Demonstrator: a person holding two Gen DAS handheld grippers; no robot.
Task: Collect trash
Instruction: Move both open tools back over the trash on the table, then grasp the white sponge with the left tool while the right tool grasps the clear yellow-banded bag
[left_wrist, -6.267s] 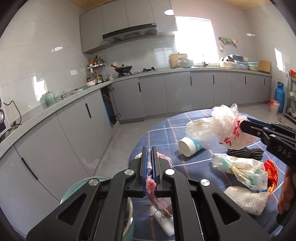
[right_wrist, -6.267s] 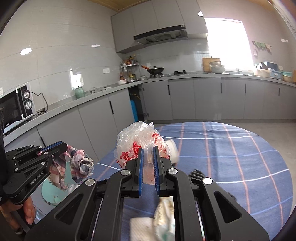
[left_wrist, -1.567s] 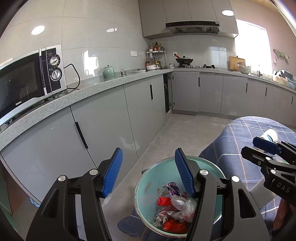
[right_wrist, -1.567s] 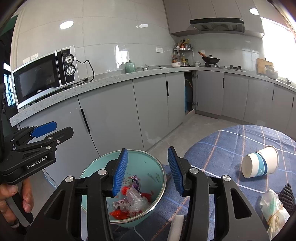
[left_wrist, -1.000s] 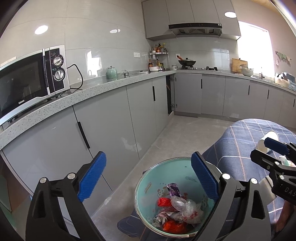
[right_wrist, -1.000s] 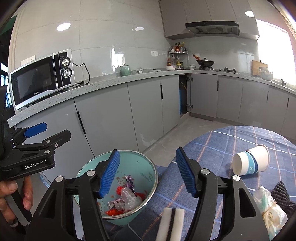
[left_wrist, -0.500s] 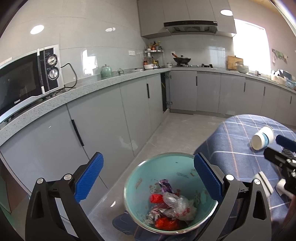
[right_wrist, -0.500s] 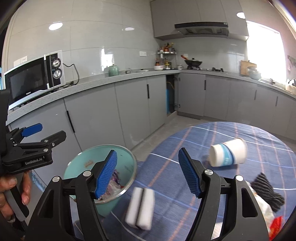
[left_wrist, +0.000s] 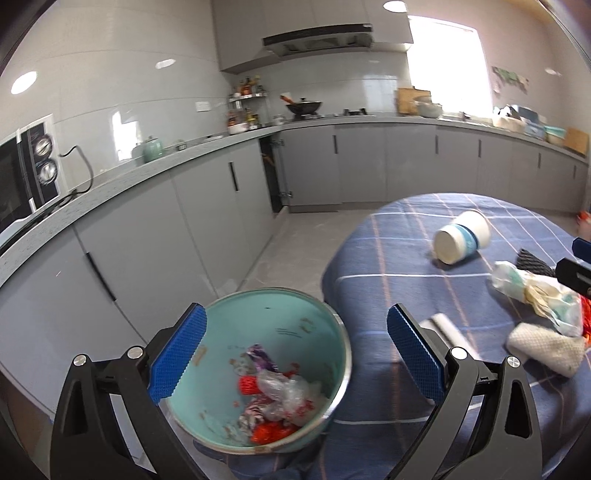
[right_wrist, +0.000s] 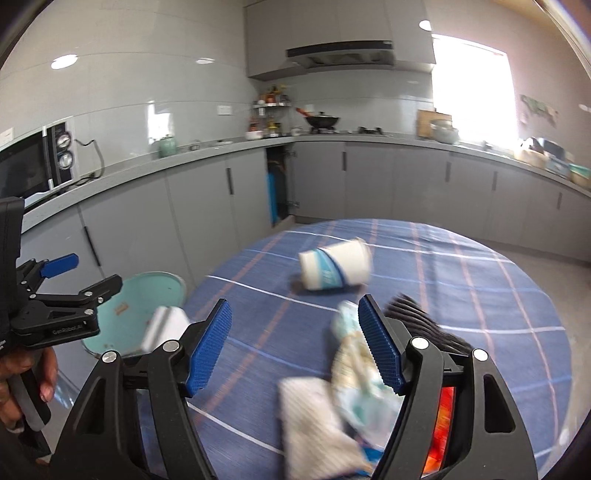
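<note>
Both hand-held grippers are being held spread, nothing pinched: left hand-held gripper (left_wrist: 295, 354) over the teal trash bin (left_wrist: 258, 321), right hand-held gripper (right_wrist: 295, 347), jaws just widened, over the surface (right_wrist: 461, 280). Paper cup (right_wrist: 334, 269) and crumpled wrapper (right_wrist: 354, 365) are lying there.

A teal trash bin (left_wrist: 306, 314) stands beside the tabletop (left_wrist: 399, 236), holding crumpled plastic wrappers (left_wrist: 280, 398). On the blue checked cloth a paper cup (left_wrist: 461, 242) lies on its side; nearer lie a crumpled plastic bag (left_wrist: 535, 295), a white cloth (left_wrist: 546, 349) and a white sponge (left_wrist: 443, 328).
</note>
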